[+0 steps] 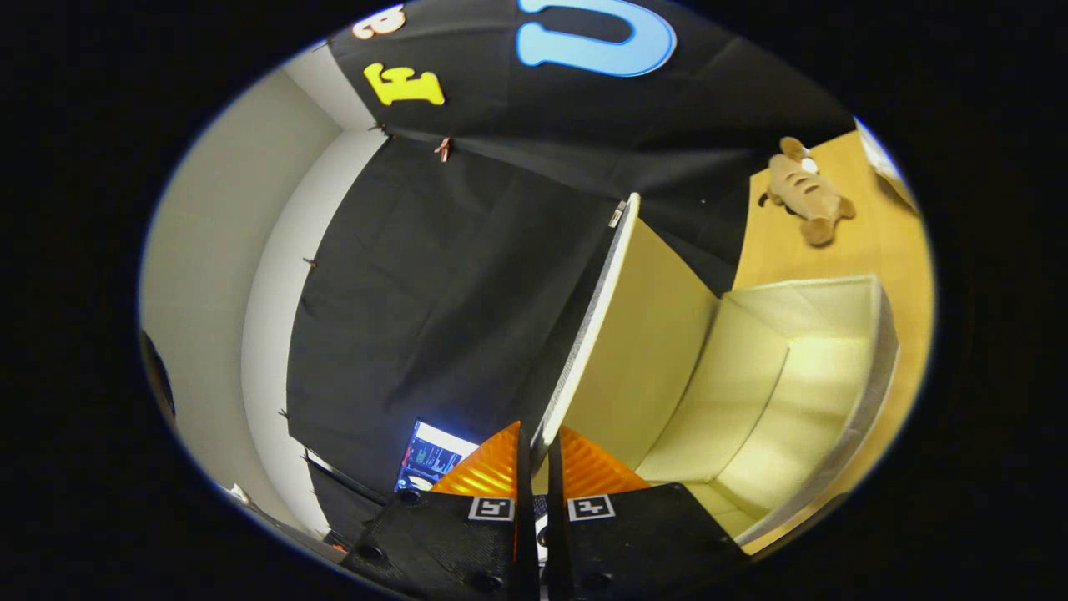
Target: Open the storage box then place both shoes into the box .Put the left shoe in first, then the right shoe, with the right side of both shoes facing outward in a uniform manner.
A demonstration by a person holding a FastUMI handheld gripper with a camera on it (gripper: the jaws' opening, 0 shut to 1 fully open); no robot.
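Note:
The storage box (801,392) stands open on the wooden table, its pale cream inside bare. Its lid (634,334) is swung up, edge-on to me, running from my fingers away toward the black cloth. My gripper (538,455) is shut on the lid's near edge, one finger on each face of the thin panel. The whole view is rolled sideways, so the table rises on the far side of the box.
A small tan plush toy (805,196) lies on the wooden table (884,242) beyond the box. A lit screen (430,459) glows low down beside my fingers, against the black cloth. A white wall (225,275) stands past the cloth.

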